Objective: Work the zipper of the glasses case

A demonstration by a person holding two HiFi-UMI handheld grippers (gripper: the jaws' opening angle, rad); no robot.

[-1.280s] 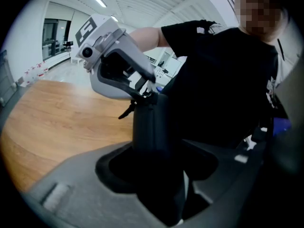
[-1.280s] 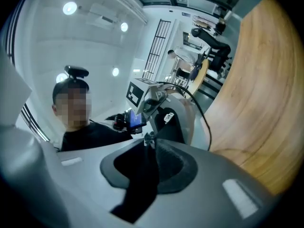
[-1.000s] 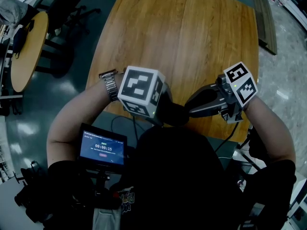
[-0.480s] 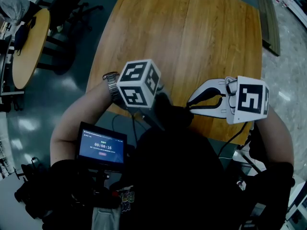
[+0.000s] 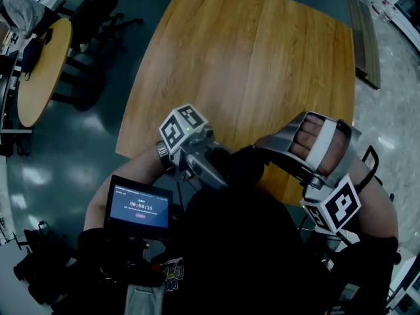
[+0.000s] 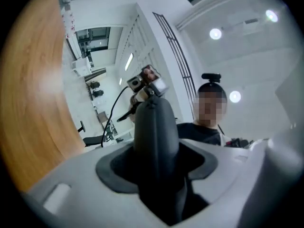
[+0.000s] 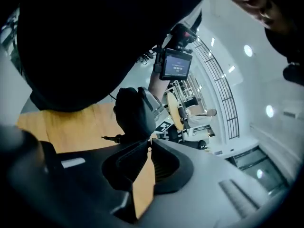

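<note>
L hand-held gripper (image 5: 226, 169) grips case (image 6: 155, 127), timer (image 5: 140, 206) 00:00:16

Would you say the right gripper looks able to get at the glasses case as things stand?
Probably yes: the left gripper holds the glasses case right before the right gripper, whose fingers have just been closing on nothing visible.

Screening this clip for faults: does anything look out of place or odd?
Nothing looks spilled or damaged. One oddity: the glasses case isn't resting on the table; the left claw clamps it up in the air.
</note>
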